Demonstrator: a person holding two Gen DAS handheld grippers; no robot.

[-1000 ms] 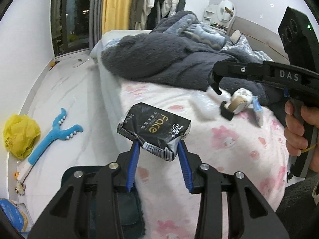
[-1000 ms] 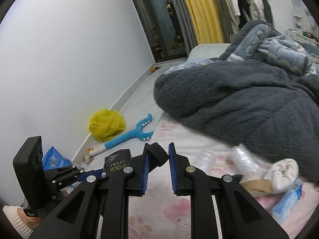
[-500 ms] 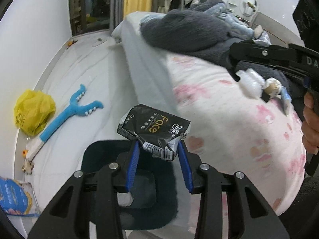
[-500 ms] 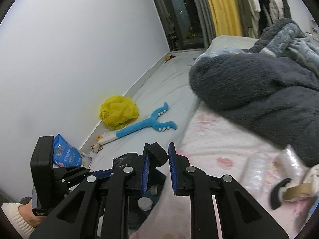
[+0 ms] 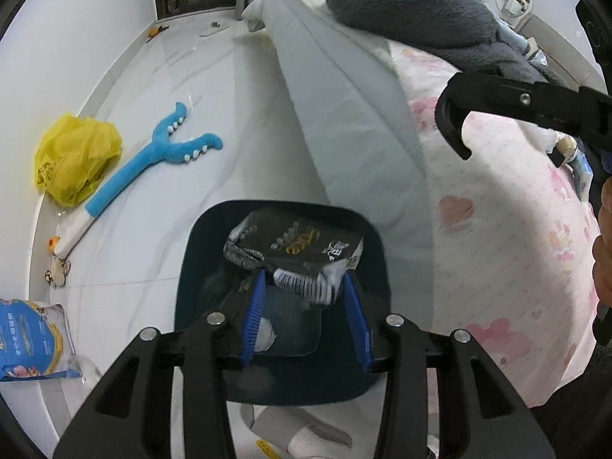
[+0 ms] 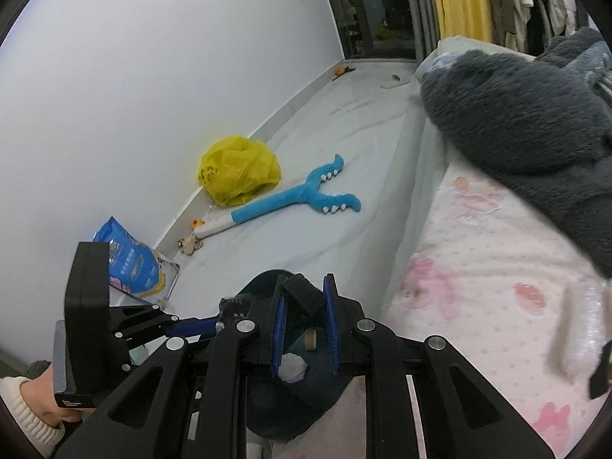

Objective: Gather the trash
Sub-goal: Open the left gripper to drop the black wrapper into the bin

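Left wrist view: the left gripper [image 5: 304, 306] hangs over a dark teal plastic waste bin [image 5: 367, 229] that stands on the pale marble floor [image 5: 214, 88] against the near side of the bed [image 5: 497, 229]. Its blue-padded jaws are parted a moderate way, and a crumpled black foil packet [image 5: 296, 246] sits at their tips above the bin opening; whether the pads grip it cannot be told, since the packet is blurred. The packet bears pale lettering reading roughly "Face" and a barcode strip. White crumpled waste lies in the bin bottom.

Far left on the floor lie a blue plush fork-shaped toy [image 5: 153, 168], a crumpled yellow plastic bag [image 5: 74, 162] by the wall, and, nearer, a blue printed pouch [image 5: 30, 340] whose writing is illegible. A dark grey fleece blanket [image 5: 420, 7] covers the far end of the bed, whose sheet is pink with a floral print.

The right gripper [image 6: 304, 321] is held over the bed edge beside the bin, with its jaws narrowly apart and nothing between them.
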